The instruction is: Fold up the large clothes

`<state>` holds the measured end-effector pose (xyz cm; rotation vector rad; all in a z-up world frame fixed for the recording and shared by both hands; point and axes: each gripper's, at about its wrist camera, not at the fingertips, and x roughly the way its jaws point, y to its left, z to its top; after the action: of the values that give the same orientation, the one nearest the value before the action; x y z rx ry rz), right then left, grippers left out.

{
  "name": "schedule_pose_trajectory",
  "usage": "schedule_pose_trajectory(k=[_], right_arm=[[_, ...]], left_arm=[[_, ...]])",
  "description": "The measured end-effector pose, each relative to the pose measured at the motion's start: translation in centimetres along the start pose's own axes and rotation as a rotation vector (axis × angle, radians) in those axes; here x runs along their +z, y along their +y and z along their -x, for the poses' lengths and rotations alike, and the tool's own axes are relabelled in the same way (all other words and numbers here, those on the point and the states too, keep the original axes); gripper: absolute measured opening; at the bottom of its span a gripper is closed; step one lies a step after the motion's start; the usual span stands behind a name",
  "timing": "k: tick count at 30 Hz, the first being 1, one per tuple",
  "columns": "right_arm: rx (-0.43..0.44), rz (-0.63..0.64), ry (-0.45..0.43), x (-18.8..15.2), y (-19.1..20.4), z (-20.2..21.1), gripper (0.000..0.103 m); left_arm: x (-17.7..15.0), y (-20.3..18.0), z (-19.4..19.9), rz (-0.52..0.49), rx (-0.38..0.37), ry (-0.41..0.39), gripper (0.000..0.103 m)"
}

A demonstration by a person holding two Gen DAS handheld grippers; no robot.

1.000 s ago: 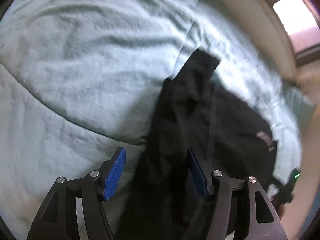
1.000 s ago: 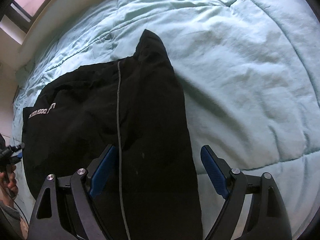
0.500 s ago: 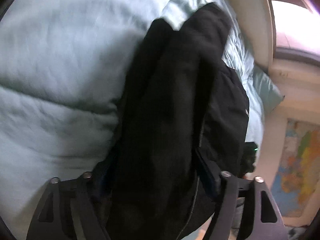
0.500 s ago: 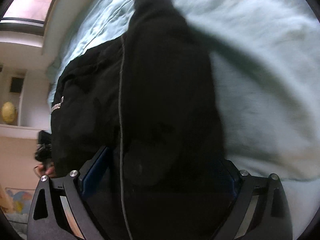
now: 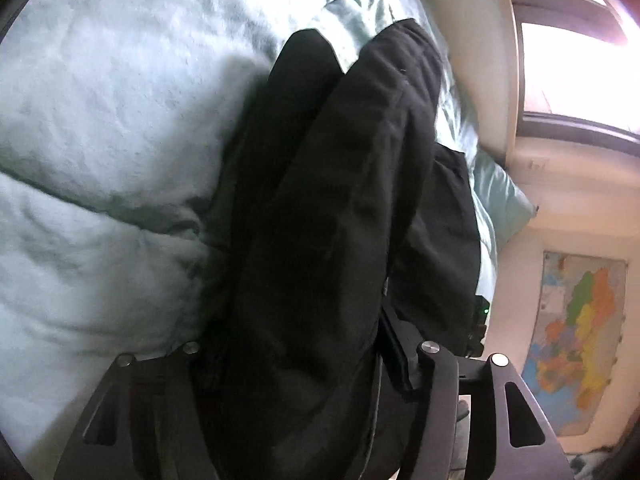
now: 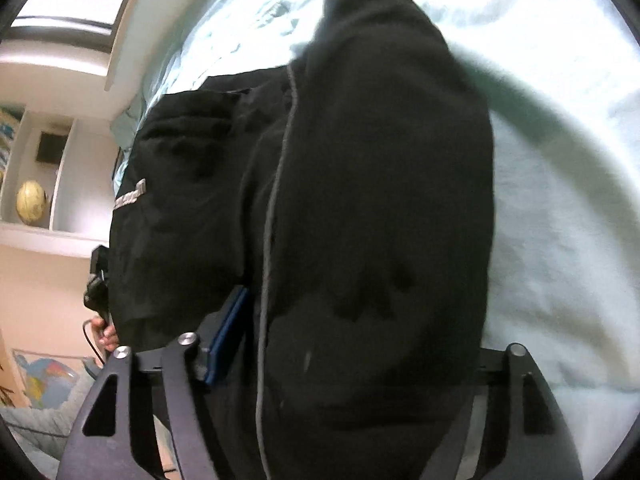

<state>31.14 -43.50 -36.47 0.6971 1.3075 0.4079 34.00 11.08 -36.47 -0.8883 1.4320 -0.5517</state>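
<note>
Black fabric garment with a grey zip line (image 6: 360, 220), large and soft, now hangs lifted off the pale green quilted bed cover (image 5: 100, 160); one second ago it lay flat with both pairs of fingers spread open around its near edge. Left gripper (image 5: 288, 360) and right gripper (image 6: 348, 344) have since closed onto bunched cloth, which hides most of the pads. Judgement: the lift for a fold is under way. The far end looks to rest on the bed. Surroundings: window (image 5: 580, 68), wall map (image 5: 576, 344), shelf globe (image 6: 32, 202). No obstruction noted.
</note>
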Motion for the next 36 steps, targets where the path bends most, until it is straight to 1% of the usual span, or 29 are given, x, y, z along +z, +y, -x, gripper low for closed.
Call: schedule_pose_trajectory(k=[1,2,3,4,5,6,9,10,12,13,14,16,19,22,24,25,26,28,29,31,32,33,34,35,36], right_arm=[[-0.005,-0.005,-0.008,-0.1,0.1,0.1,0.073],[-0.010,-0.002,-0.023,-0.3,0.3,0.3,0.063],[-0.014,0.004,-0.037,-0.4,0.6,0.7,0.057],[-0.016,0.010,-0.057,-1.1,0.6,1.6,0.048],[-0.005,0.008,-0.081,-1.6,1.0,2.5,0.042],[0.001,0.010,-0.095,-1.9,1.4,3.2,0.041],[0.009,0.055,-0.146,-3.4,3.9,5.6,0.037],[0.014,0.071,-0.161,-4.2,5.0,6.5,0.036],[0.021,0.103,-0.183,-5.7,6.9,8.1,0.035],[0.025,0.125,-0.205,-6.6,8.2,9.3,0.035],[0.028,0.144,-0.230,-7.9,9.4,10.7,0.035],[0.037,0.165,-0.261,-10.0,10.7,13.2,0.035],[0.030,0.190,-0.285,-13.3,12.8,15.9,0.035],[-0.013,0.213,-0.269,-17.4,14.2,17.4,0.035],[-0.047,0.211,-0.241,-19.4,14.5,17.2,0.035],[-0.065,0.199,-0.219,-20.5,14.1,16.8,0.035],[-0.087,0.180,-0.192,-21.6,13.4,16.2,0.035],[-0.119,0.135,-0.146,-22.6,11.9,14.5,0.035],[-0.137,0.111,-0.123,-23.1,11.0,13.5,0.035],[-0.195,0.057,-0.077,-23.9,8.5,11.1,0.035],[-0.235,0.030,-0.050,-24.2,7.1,9.9,0.037],[-0.284,0.005,-0.031,-24.5,5.7,8.9,0.043],[-0.293,-0.043,-0.017,-24.7,3.8,8.1,0.051],[-0.248,-0.105,-0.010,-25.0,2.0,7.8,0.055],[-0.212,-0.149,-0.013,-25.2,1.0,7.9,0.056]], left_arm=[[-0.1,-0.5,0.0,-0.019,0.024,-0.010,0.060],[-0.5,-1.2,0.2,-0.045,0.050,-0.029,0.051],[-1.0,-2.1,0.6,-0.080,0.069,-0.053,0.045],[-1.8,-3.2,1.2,-0.114,0.078,-0.082,0.042],[-2.2,-3.9,1.7,-0.130,0.076,-0.097,0.040],[-2.9,-5.1,2.2,-0.152,0.069,-0.117,0.038],[-5.1,-9.0,3.8,-0.225,0.035,-0.156,0.037],[-6.3,-10.7,4.6,-0.260,0.024,-0.169,0.037],[-8.3,-13.0,6.0,-0.303,0.009,-0.188,0.037],[-9.7,-14.4,7.1,-0.330,0.000,-0.201,0.037],[-10.6,-15.2,7.8,-0.344,-0.002,-0.210,0.037],[-13.1,-16.9,9.8,-0.373,-0.021,-0.235,0.037],[-16.4,-16.9,12.8,-0.381,-0.054,-0.248,0.037],[-19.2,-15.8,14.3,-0.369,-0.049,-0.239,0.038],[-21.2,-14.3,14.6,-0.345,-0.033,-0.218,0.039],[-22.0,-13.7,14.5,-0.329,-0.024,-0.206,0.039],[-22.7,-12.2,14.3,-0.300,-0.005,-0.186,0.040],[-22.9,-9.4,13.4,-0.231,0.033,-0.153,0.041],[-23.0,-7.4,12.5,-0.172,0.063,-0.132,0.041],[-23.2,-3.0,10.7,-0.036,0.162,-0.101,0.041],[-23.2,-1.1,9.9,0.009,0.203,-0.099,0.044],[-23.2,0.7,9.5,0.040,0.239,-0.105,0.049],[-23.1,3.2,9.2,0.093,0.225,-0.116,0.053],[-23.0,4.8,9.3,0.143,0.170,-0.124,0.056],[-23.0,6.7,9.5,0.223,0.076,-0.128,0.056]])
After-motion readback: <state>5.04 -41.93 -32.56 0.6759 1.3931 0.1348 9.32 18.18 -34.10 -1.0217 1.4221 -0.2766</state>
